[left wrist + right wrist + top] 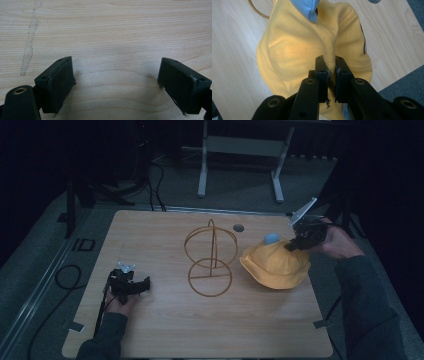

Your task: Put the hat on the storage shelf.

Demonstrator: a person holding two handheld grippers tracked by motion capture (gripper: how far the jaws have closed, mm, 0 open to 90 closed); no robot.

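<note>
From the high view I see a soft yellow cloth hat (274, 265) slumped on the pale wooden table (165, 330), just right of a thin wire stand (210, 259) of rings; my right gripper (295, 243) meets the hat's far edge, my left gripper (142, 285) sits well apart, grey carpet beyond. In the left gripper view my jaws gape wide over bare woodgrain. In the right gripper view my jaws pinch a bunched fold of stitched fabric, with a light-blue patch (308, 8), perhaps lining, above.
</note>
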